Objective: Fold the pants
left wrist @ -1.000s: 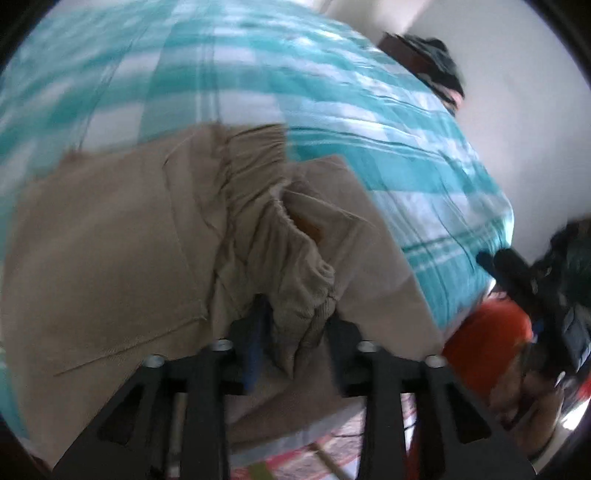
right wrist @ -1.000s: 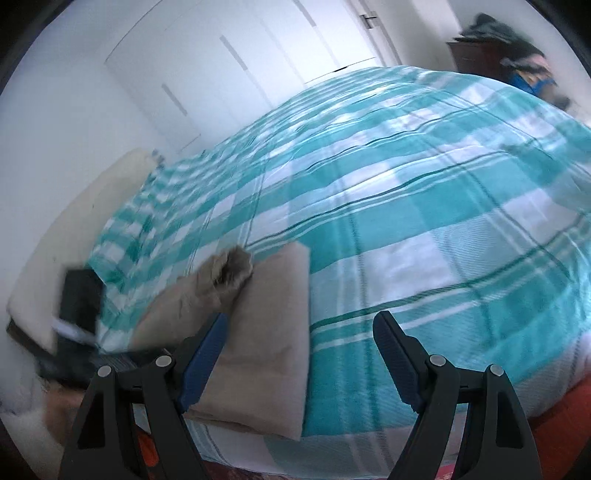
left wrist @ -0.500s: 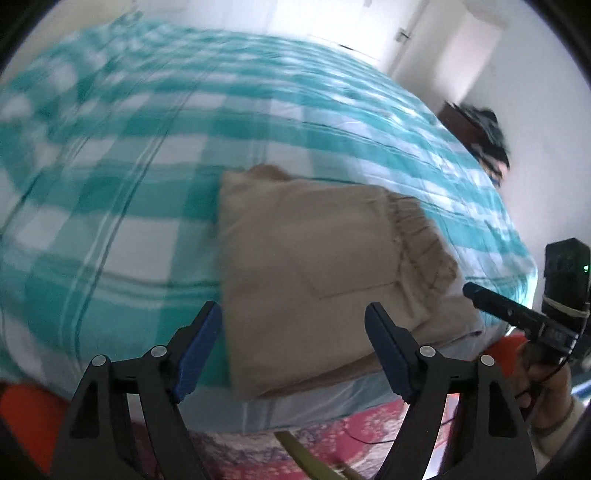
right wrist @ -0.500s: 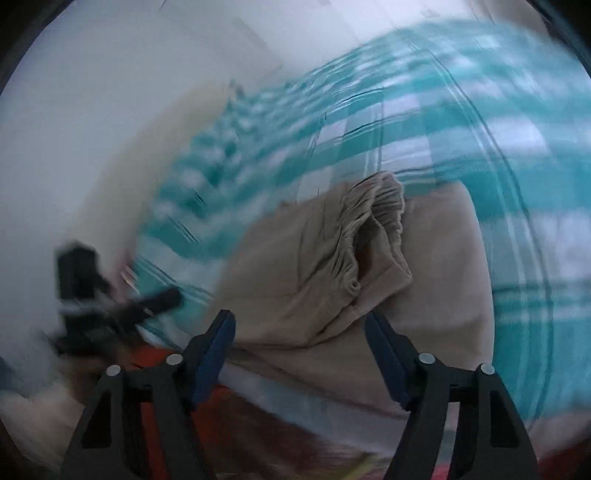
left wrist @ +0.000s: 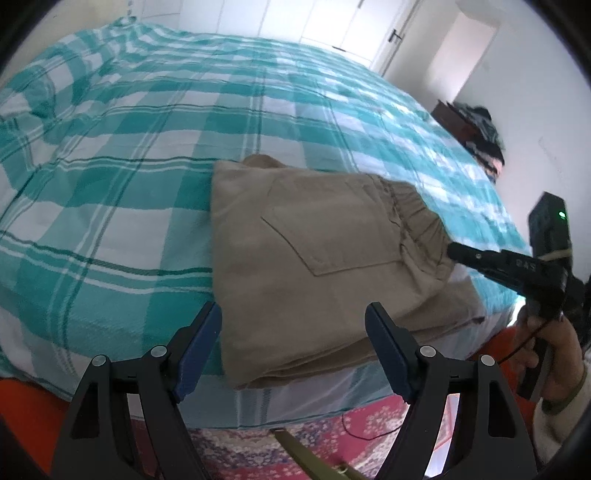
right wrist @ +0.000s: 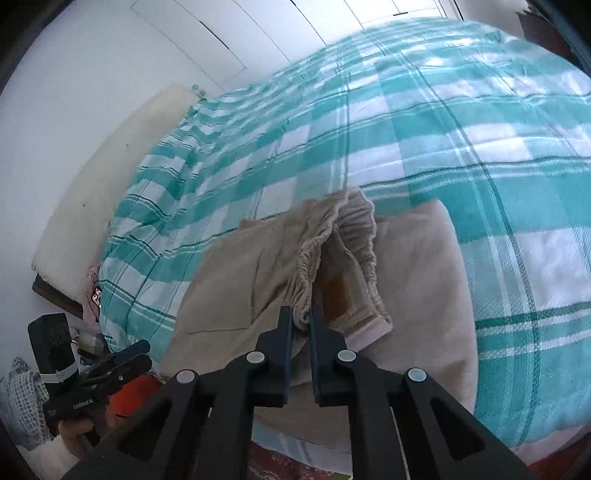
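Bedspread of teal-and-white checked cotton covers the bed and carries the single pair of folded beige cotton pants near its front edge; the pants lie flat in layers, back pocket facing up, gathered elastic waistband toward the right in the left wrist view.

Left gripper — two black fingers with blue pads — stands wide apart and holds nothing; it sits just before the front edge of the pants, clear of the cloth. Right gripper is closed narrow on the bunched waistband; a fold of cloth sits pinched between its two fingers, and in the left wrist view its black tip meets the waistband at the right edge of the pants.

Surroundings, counted: one cream headboard cushion along the wall on the left of the right wrist view; white wardrobe doors behind the bed — their number cannot be told; one dark wooden dresser with a heap of dark clothing on top, beside the far right corner of the bed; one red patterned rug on the floor below the bed edge. Nothing lies between either gripper and the pants.
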{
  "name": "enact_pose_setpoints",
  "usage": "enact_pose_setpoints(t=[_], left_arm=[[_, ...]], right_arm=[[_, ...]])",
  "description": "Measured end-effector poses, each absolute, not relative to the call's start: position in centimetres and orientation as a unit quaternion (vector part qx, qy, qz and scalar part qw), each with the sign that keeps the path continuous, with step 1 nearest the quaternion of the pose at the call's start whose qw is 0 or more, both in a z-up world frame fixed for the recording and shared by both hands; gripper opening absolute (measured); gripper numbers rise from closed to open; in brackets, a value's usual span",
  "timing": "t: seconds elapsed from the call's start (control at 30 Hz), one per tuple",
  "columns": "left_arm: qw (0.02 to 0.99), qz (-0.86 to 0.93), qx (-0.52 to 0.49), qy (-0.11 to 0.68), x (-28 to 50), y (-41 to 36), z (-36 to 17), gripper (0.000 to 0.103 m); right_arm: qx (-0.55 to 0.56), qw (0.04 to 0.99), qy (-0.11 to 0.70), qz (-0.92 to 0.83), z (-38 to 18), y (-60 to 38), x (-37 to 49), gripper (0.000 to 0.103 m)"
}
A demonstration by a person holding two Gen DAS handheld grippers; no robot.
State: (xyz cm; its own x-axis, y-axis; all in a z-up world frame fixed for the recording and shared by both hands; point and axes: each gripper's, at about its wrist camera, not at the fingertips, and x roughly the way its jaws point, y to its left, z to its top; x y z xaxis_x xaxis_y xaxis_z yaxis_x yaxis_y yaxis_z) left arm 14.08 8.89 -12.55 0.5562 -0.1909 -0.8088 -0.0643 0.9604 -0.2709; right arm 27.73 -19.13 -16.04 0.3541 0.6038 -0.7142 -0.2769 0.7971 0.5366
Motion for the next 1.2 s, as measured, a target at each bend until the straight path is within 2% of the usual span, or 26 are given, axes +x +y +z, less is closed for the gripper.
enact_pose_setpoints(t=[0.03,0.13,0.2,0.27,0.43,0.47,0.5,0.6,0.7,0.8,0.87,0.97,1.07,1.1,1.13,1.2], left_arm=[[0.870,-0.038,-0.132,0.473,14.2,8.6,-12.9,0.081],[0.866,-0.042,-0.135,0.480,14.2,8.2,-13.5,0.081],[0.866,-0.041,-0.132,0.480,14.2,8.2,-13.7,0.081],[0.866,-0.039,-0.131,0.481,14.3,8.2,-13.7,0.081],[0.868,-0.030,-0.126,0.479,14.3,8.2,-13.1,0.081],[0.869,-0.028,-0.124,0.478,14.3,8.3,-12.9,0.081],[0.870,-0.025,-0.123,0.477,14.2,8.4,-12.7,0.081],[0.875,-0.016,-0.129,0.466,13.9,9.2,-11.5,0.081],[0.884,-0.017,-0.140,0.445,13.6,9.7,-9.9,0.081],[0.889,-0.022,-0.133,0.438,13.8,9.2,-9.1,0.082],[0.889,-0.026,-0.114,0.444,14.2,8.2,-9.5,0.082],[0.871,-0.017,-0.046,0.488,15.7,5.9,-12.3,0.082],[0.849,0.001,0.027,0.528,16.8,3.9,-15.5,0.077],[0.849,0.002,0.026,0.528,16.6,3.8,-15.7,0.075],[0.851,0.003,0.022,0.525,16.5,3.8,-15.6,0.075],[0.853,0.001,0.023,0.522,16.4,3.6,-15.3,0.075]], right_arm=[[0.176,0.798,0.511,0.267,-17.1,-19.5,28.0,0.011],[0.220,0.783,0.520,0.261,-18.4,-20.0,27.8,0.023],[0.227,0.777,0.521,0.270,-18.0,-20.4,27.1,0.062],[0.227,0.773,0.528,0.268,-18.0,-20.3,26.8,0.070],[0.233,0.758,0.548,0.265,-19.9,-19.0,28.4,0.069],[0.235,0.758,0.549,0.263,-20.2,-18.8,28.7,0.060],[0.239,0.757,0.551,0.257,-20.4,-18.7,29.2,0.033],[0.232,0.767,0.537,0.263,-18.9,-18.5,29.4,0.025],[0.227,0.785,0.492,0.300,-14.4,-18.6,28.3,0.024],[0.241,0.793,0.474,0.296,-12.3,-20.8,27.1,0.024],[0.260,0.793,0.478,0.274,-12.7,-23.1,26.0,0.024],[0.243,0.782,0.526,0.229,-16.7,-24.8,25.5,0.024],[0.241,0.768,0.552,0.217,-20.3,-25.3,25.3,0.028],[0.255,0.765,0.549,0.218,-20.2,-25.6,25.2,0.037],[0.252,0.766,0.550,0.219,-19.3,-25.8,25.3,0.042],[0.195,0.798,0.535,0.199,-16.8,-25.9,25.2,0.045]])
